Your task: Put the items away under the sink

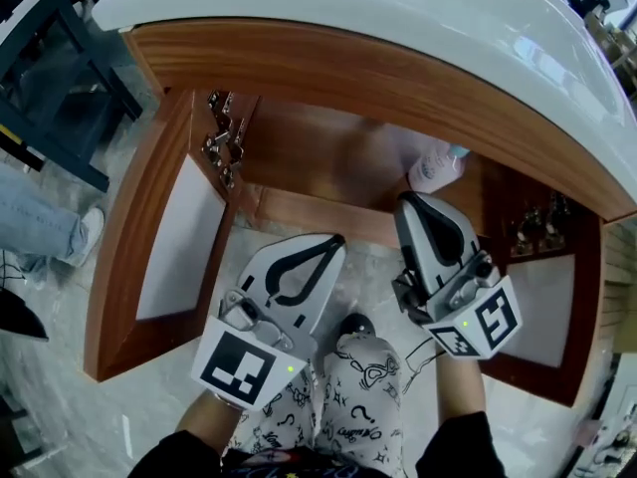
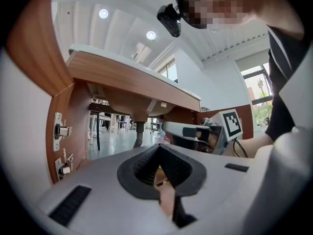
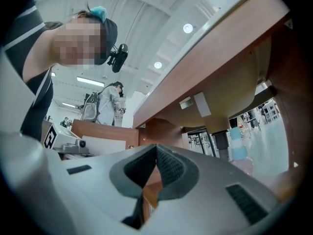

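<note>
The cabinet under the white sink stands open. A pale pink bottle with a blue cap stands inside at the back right; the right gripper view shows the bottle beside the drain pipe. My right gripper is shut and empty, its tip just in front of the bottle and apart from it. My left gripper is also shut and empty, held lower over the cabinet's front edge. Each gripper view shows its jaws meeting at the tip, the left gripper and the right gripper.
Both wooden doors hang open, the left door and the right door. Metal hinges sit on the left wall. The drain pipe hangs mid-cabinet. The person's patterned trouser legs are below the grippers.
</note>
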Demonstrator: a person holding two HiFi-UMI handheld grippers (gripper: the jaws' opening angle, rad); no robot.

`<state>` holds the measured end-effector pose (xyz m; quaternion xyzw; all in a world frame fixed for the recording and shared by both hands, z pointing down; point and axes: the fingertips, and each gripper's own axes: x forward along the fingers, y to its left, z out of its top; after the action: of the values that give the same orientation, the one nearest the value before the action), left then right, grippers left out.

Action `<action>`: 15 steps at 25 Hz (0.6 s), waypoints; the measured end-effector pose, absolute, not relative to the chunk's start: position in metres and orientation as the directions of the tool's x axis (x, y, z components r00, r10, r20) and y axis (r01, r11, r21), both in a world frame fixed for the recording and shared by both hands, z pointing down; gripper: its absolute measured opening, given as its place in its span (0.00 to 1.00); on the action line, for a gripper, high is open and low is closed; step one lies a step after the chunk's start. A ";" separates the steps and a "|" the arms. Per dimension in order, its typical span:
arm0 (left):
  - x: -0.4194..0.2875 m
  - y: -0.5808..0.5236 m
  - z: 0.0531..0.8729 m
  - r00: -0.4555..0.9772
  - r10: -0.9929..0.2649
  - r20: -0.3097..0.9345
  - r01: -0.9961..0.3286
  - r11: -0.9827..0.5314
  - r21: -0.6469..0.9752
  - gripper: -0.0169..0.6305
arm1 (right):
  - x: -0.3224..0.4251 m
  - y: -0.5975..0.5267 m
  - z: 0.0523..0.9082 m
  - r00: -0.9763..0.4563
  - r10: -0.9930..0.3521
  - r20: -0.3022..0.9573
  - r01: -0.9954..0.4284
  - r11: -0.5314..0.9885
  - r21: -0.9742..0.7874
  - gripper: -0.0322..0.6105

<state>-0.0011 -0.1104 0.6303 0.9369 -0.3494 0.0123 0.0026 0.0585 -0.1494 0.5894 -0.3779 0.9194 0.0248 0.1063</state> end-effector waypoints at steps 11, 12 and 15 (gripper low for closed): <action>-0.004 -0.099 0.544 0.756 -0.642 0.126 -0.654 -0.735 0.177 0.04 | 0.063 -0.114 0.514 -0.645 -0.749 -0.151 -0.730 0.663 -0.167 0.06; -0.005 -0.098 0.534 0.758 -0.640 0.128 -0.652 -0.736 0.181 0.04 | 0.064 -0.112 0.506 -0.639 -0.757 -0.139 -0.737 0.654 -0.170 0.06; -0.010 -0.098 0.505 0.752 -0.643 0.147 -0.659 -0.731 0.175 0.04 | 0.067 -0.109 0.482 -0.611 -0.783 -0.115 -0.755 0.620 -0.212 0.06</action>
<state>-0.0101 -0.0977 0.5046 0.9296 -0.3501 0.0382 0.1085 0.0673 -0.1085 0.4816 -0.4300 0.8946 -0.0712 0.0983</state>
